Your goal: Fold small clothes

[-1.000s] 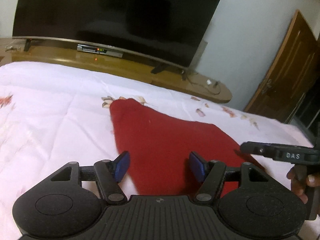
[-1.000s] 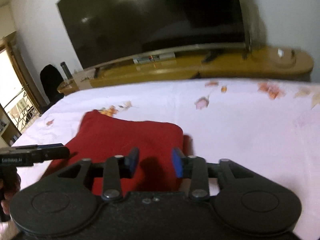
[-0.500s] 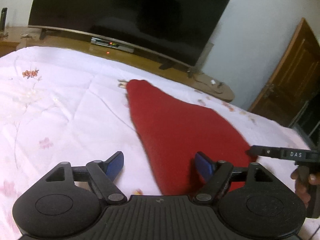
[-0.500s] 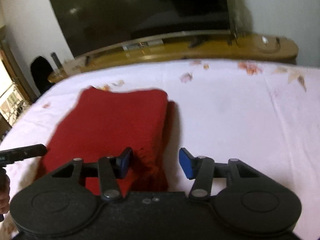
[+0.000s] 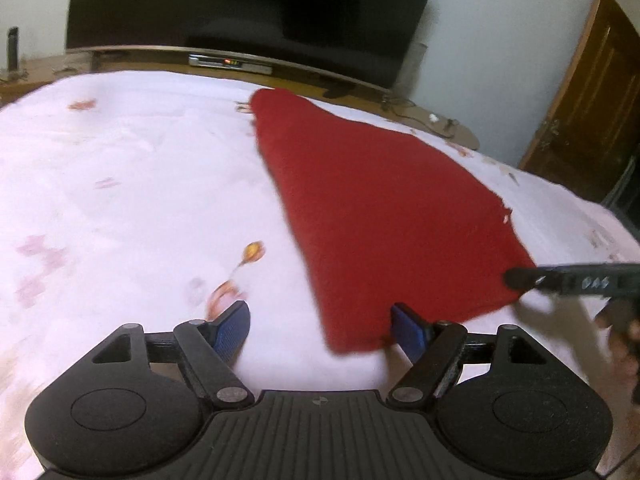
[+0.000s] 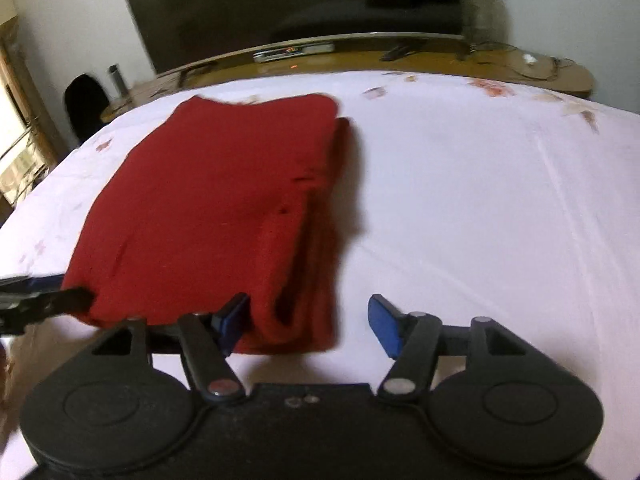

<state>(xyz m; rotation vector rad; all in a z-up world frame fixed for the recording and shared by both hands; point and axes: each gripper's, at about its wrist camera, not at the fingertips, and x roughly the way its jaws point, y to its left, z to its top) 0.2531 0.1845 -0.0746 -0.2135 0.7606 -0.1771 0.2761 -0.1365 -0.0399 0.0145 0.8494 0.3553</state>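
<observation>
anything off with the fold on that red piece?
Slightly. The red garment lies folded on the bedsheet, but a lower layer juts past the top layer along its right edge, so the edges are not flush. Both grippers are open, holding nothing.

One red cloth [image 5: 384, 216], two grippers, one television [image 5: 248, 8]

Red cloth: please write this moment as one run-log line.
red cloth: folded, flat on bed sheet | left claw: open, at near edge | right claw: open, at near corner | grasp: none
</observation>
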